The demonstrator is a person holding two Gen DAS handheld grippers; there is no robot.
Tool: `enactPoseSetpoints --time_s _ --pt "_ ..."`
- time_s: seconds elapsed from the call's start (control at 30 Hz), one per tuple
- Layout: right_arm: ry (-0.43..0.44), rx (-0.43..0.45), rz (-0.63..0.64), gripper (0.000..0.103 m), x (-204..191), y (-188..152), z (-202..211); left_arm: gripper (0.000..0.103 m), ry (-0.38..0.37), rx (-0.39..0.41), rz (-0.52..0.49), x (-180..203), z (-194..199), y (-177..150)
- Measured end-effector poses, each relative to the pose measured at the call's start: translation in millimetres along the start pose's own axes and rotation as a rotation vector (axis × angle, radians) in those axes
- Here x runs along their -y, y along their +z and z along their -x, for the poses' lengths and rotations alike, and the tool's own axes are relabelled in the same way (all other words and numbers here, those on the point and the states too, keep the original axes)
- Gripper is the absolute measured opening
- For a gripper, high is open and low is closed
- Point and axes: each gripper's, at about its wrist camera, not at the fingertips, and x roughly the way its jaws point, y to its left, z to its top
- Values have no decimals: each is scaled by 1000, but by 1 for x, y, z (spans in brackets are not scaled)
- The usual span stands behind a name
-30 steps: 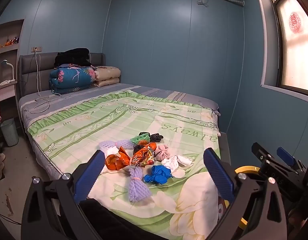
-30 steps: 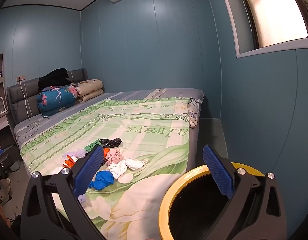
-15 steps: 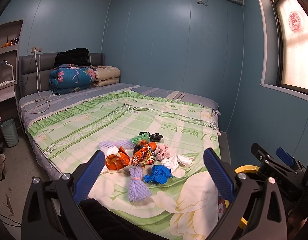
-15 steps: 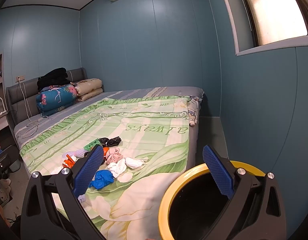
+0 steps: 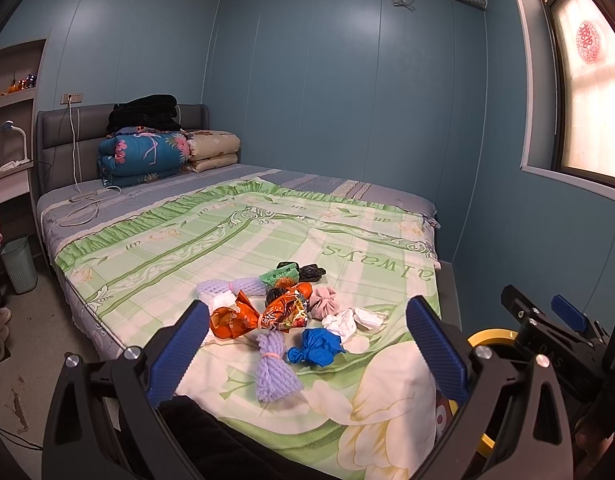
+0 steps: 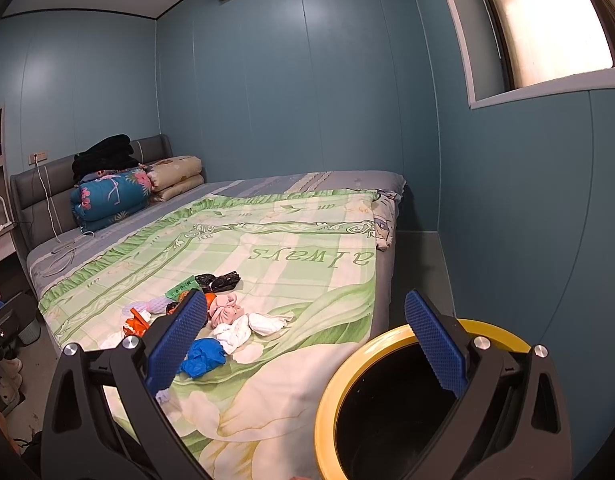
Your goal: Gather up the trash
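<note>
A heap of trash lies on the green bedspread [image 5: 179, 240]: orange snack wrappers [image 5: 263, 314], a purple foam net [image 5: 273, 368], a blue wad [image 5: 315, 350], a white wad [image 5: 353, 320], a pink wad [image 5: 325, 298] and black scraps [image 5: 311, 271]. My left gripper [image 5: 307, 336] hangs open above the near edge of the bed, short of the heap. My right gripper [image 6: 305, 332] is open too, over the bed corner beside a yellow-rimmed black bin [image 6: 391, 408]. The blue wad [image 6: 203, 354] and white wad [image 6: 243, 328] show near its left finger. Both grippers hold nothing.
Folded quilts [image 5: 147, 156] and pillows [image 5: 213, 152] are stacked at the grey headboard, with a white cable [image 5: 83, 208] nearby. A small pale-green bin [image 5: 17, 262] stands on the floor left of the bed. Blue walls close in on the right; the right gripper's body [image 5: 555, 328] shows there.
Both views have shifted only slightly; the bin and trash sit a touch lower in the right wrist view. Nothing was taken hold of or let go.
</note>
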Motion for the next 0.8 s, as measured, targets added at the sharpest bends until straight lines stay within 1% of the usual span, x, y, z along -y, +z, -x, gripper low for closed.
enactPoseSetpoints --time_s 0.8 --pt "-5 -14 -6 95 0 -1 -1 95 0 -6 0 1 -2 -5"
